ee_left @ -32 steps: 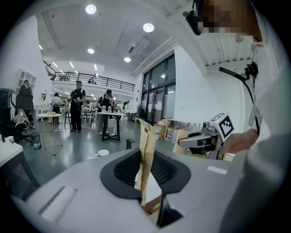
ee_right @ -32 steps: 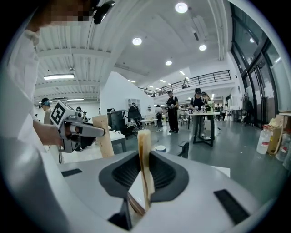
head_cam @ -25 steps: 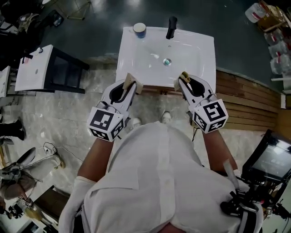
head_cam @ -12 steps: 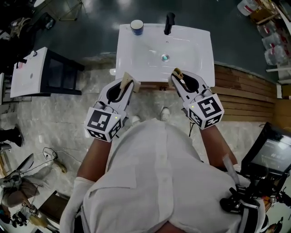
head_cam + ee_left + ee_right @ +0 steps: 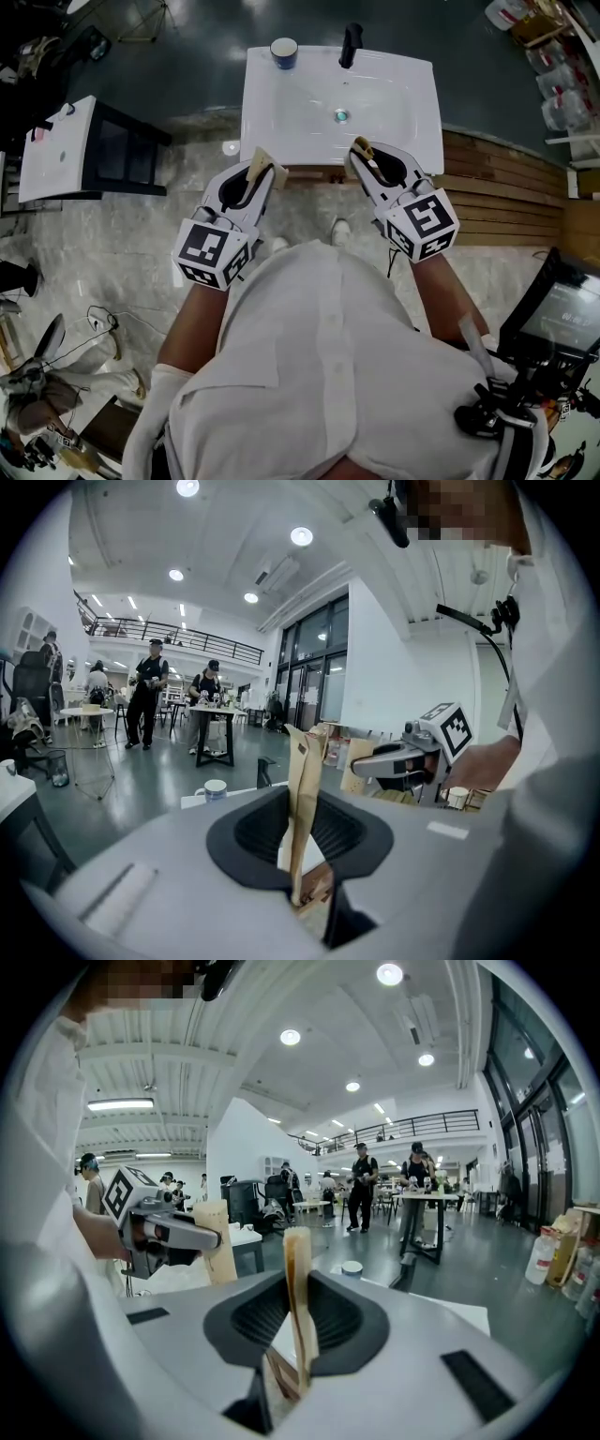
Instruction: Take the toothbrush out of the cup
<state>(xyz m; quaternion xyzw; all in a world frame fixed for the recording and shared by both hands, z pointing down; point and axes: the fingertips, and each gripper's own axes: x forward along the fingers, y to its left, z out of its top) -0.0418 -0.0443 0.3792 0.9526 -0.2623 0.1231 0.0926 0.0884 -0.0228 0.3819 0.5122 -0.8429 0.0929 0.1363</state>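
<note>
Open hall, round ceiling lights, tall dark-framed windows, glossy grey floor, balcony railing behind.

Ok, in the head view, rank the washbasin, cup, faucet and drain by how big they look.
1. washbasin, by far the largest
2. cup and faucet: look about alike, so not ranked apart
3. drain, smallest

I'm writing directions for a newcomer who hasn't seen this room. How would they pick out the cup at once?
Find the white sink straight ahead of the person. On its far rim, at the left corner in the head view, stands the cup. It is small, round and blue with a pale top, unlike the tall black faucet to its right.
</note>
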